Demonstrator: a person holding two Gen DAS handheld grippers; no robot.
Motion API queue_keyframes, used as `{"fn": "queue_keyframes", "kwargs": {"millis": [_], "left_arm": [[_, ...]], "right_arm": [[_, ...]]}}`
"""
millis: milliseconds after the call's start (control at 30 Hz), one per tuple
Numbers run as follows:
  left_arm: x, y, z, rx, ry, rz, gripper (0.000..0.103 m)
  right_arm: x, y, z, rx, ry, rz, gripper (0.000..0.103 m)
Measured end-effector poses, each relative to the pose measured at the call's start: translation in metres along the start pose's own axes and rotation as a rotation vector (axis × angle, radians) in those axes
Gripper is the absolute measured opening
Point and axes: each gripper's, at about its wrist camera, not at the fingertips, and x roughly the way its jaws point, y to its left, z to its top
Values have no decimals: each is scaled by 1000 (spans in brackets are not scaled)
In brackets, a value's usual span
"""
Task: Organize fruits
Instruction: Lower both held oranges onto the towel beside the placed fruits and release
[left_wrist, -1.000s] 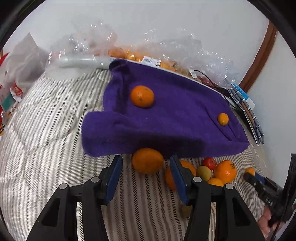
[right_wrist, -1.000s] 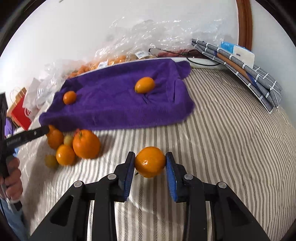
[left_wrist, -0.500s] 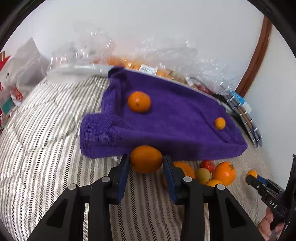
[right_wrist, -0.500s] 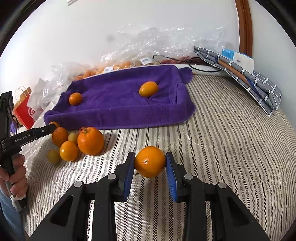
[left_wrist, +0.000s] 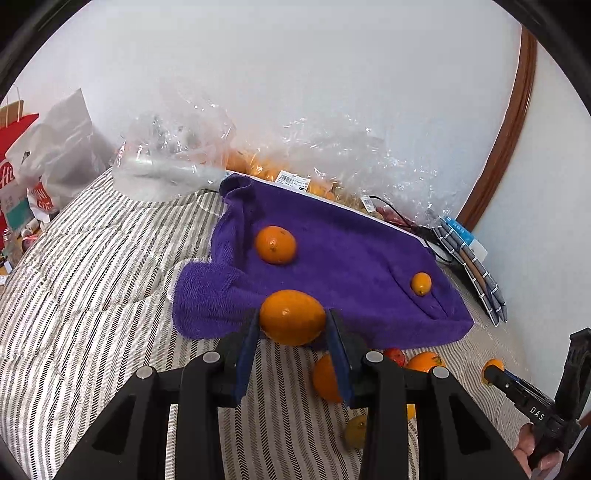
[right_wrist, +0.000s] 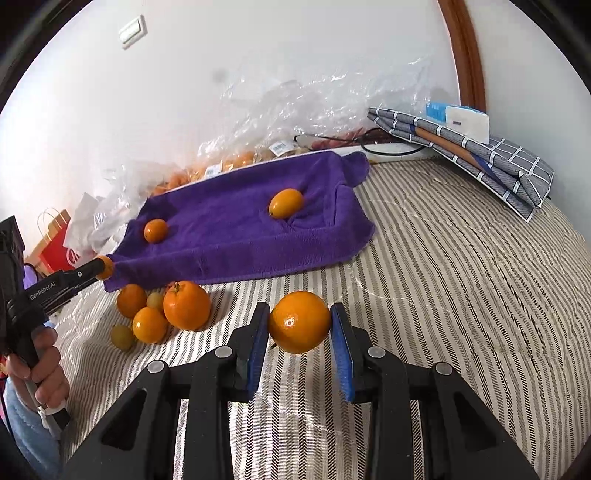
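— While hanging by the near edge of the towel (left_wrist: 351, 251), grips what in the left gripper (left_wrist: 292, 325)?
— An orange (left_wrist: 291, 314), squeezed between both pads after a fresh closing of the jaws.
— And in the right gripper (right_wrist: 300, 332)?
— A second orange (right_wrist: 299, 319), clamped likewise, above the striped bed (right_wrist: 461, 295), right of the fruit pile (right_wrist: 166, 314).
— On the towel?
— A big orange (left_wrist: 275, 244) far left, a small orange (left_wrist: 421, 283) right, well apart.
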Motion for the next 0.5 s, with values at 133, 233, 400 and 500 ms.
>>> {"fn": "queue_keyframes", "kwargs": {"millis": [133,233,400,500], "left_arm": [[-5,0,0,1,-24,3,35],[-3,1,0,-10,-19,5,35],[-7,5,1,-24,-40,6,35],[-8,7,1,-32,-45,7,35]], "right_arm": [[-4,-1,0,4,-20,1,33],[-6,-2,0,10,-31,5,33],[-12,-3,-1,14,-60,14,33],[-12,-5,-1,24,-59,10,33]]}}
